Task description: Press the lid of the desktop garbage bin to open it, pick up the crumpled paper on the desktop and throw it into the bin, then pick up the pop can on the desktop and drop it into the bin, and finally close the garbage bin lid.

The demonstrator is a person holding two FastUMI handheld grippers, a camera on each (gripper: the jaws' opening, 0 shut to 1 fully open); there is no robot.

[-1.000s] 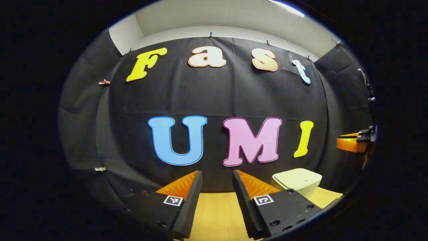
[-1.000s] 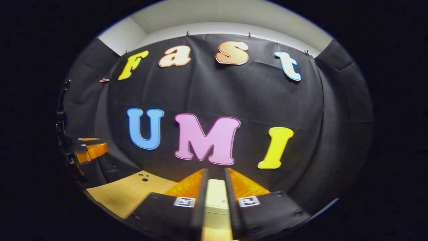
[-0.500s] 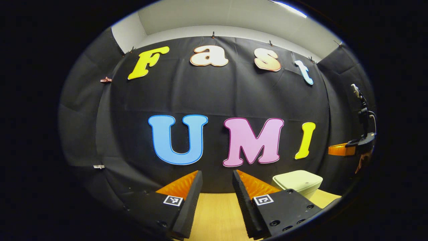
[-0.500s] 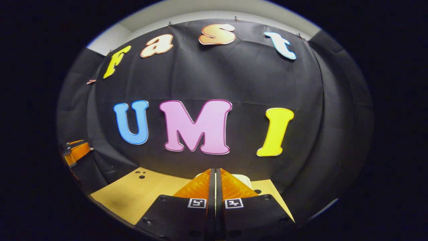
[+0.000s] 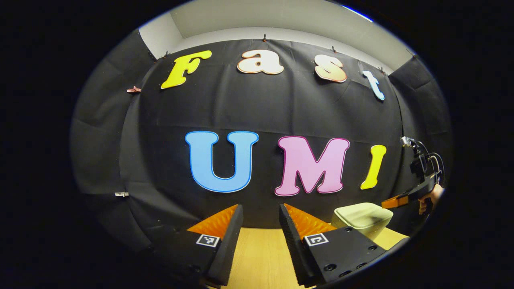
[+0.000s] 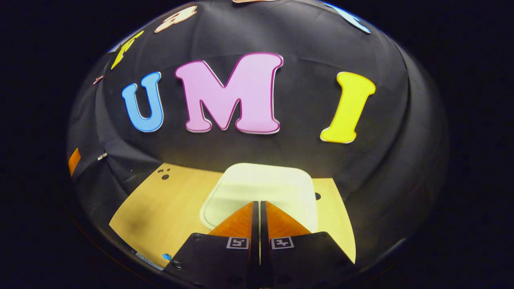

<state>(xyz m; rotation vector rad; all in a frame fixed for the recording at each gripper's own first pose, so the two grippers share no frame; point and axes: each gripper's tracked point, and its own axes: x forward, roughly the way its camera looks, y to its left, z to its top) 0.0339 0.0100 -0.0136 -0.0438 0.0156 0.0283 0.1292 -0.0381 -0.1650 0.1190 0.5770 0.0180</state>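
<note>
The task is sitting at its very first step, as far as these pictures show. The garbage bin (image 6: 261, 192) is standing on the bench (image 6: 160, 208) with its lid (image 6: 277, 182) lying flat and closed, so pressing it open, dropping in the crumpled paper and the pop can, and closing the lid again are all, by my judgement, not yet done. Where the paper and the can are lying I cannot tell.

In the right gripper view, the right hand-held gripper (image 6: 257, 205) is pointing down toward the lid with its two fingers pressed together, only a hairline slit between them, and nothing is being pinched. The tips are lying over the lid's near edge, at about 6 o'clock of the bin, with the lid spreading away toward 12 o'clock. Whether the tips are already touching the lid or hovering just above it I cannot tell. It looks to be lining up for the press.

In the left gripper view, the left hand-held gripper (image 5: 261, 212) is hanging above bare bench, fingers spread well apart and holding nothing. The bin is standing at about 4 o'clock there, with the right hand-held gripper reaching in over it from 3 o'clock, held by a hand (image 5: 429, 198).
</note>
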